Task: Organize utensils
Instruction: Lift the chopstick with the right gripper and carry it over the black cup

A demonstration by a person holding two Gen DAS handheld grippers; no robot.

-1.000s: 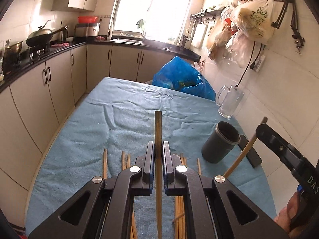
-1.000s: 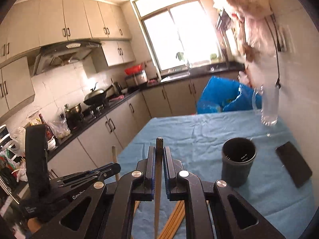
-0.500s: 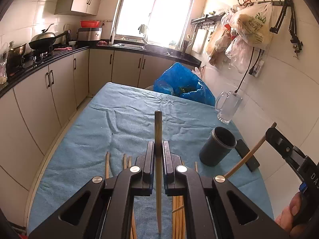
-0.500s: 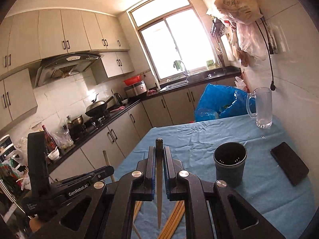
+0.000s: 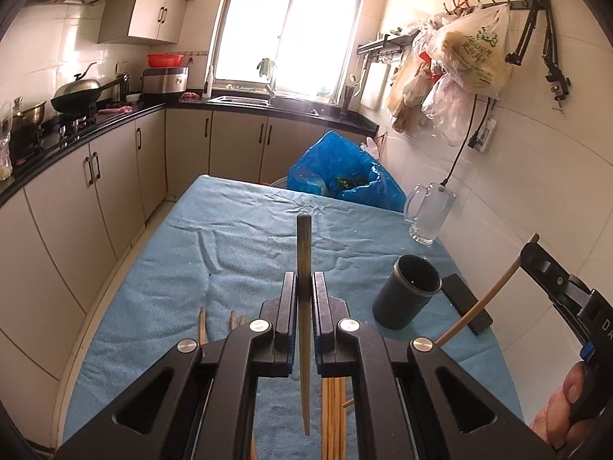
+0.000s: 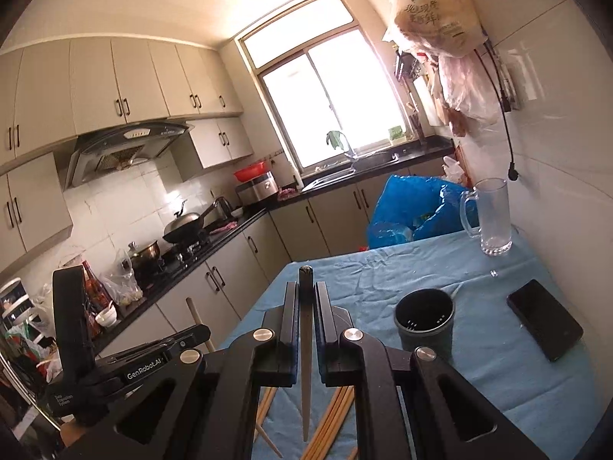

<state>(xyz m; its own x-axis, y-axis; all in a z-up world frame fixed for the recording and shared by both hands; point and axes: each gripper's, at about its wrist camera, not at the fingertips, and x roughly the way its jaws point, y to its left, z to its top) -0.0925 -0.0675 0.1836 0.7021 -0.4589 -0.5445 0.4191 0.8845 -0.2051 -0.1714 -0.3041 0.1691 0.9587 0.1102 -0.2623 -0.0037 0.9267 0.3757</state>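
Each claw is clamped on one chopstick. The left claw (image 5: 304, 299) pinches a pale chopstick (image 5: 304, 253) that sticks up past the fingers and hangs down below them; the right claw (image 6: 305, 306) does the same with a darker chopstick (image 6: 305, 345). Both are up off the worktop (image 5: 237, 245), which has a wrinkly blue cloth over it.

More loose chopsticks (image 6: 329, 425) lie on the cloth under the claws, near the front edge. A dark cup (image 5: 408, 295) stands to the right of them, with a black phone (image 6: 544, 324) flat just beyond it, and a glass mug (image 6: 492, 216) near the wall at the far right. A blue bag (image 5: 345, 180) sits behind the far end of the worktop.

Room is a small kitchen: cream cabinets, black counter with a wok (image 5: 76, 94) on the stove, bright window (image 5: 291, 34) over the sink, plastic bags (image 5: 471, 53) hanging from wall hooks.

The loose pile is mostly hidden by the claw bodies, so I can't count it. Can't see inside the cup from the left side either, and the window's blown out.
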